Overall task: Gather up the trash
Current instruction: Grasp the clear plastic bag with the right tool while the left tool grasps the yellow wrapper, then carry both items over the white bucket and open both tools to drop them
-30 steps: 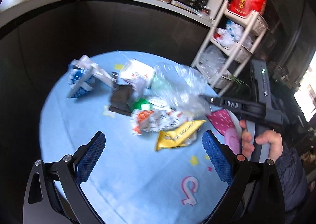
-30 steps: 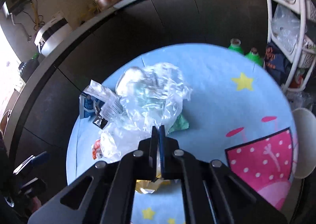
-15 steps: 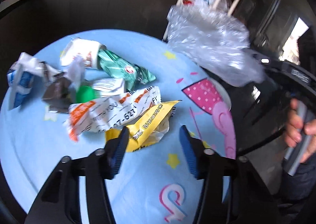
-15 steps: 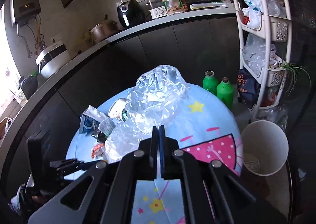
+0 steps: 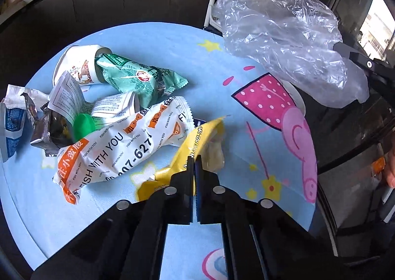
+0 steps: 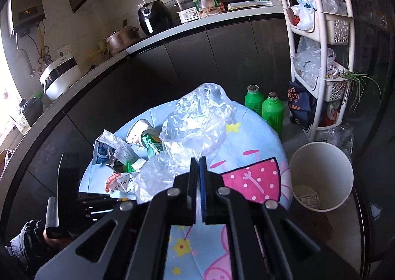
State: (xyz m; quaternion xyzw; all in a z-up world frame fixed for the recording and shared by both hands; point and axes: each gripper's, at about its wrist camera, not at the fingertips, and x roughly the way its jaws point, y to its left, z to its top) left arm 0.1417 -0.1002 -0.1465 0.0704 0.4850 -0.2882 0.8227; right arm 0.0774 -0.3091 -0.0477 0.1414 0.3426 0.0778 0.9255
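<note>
wrappers (image 5: 123, 146) piled on table (image 5: 222, 87), tipped cup (image 5: 76, 65) behind them, bin (image 6: 321, 176) right of table

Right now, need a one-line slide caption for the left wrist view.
Left tool shut on a yellow wrapper atop the blue tablecloth; right tool holds a clear plastic bag aloft.

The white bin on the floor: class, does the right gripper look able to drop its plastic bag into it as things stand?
Probably yes. The right gripper is shut on the clear plastic bag, held above the table; the open white bin stands beside the table's edge with nothing visible between.
</note>
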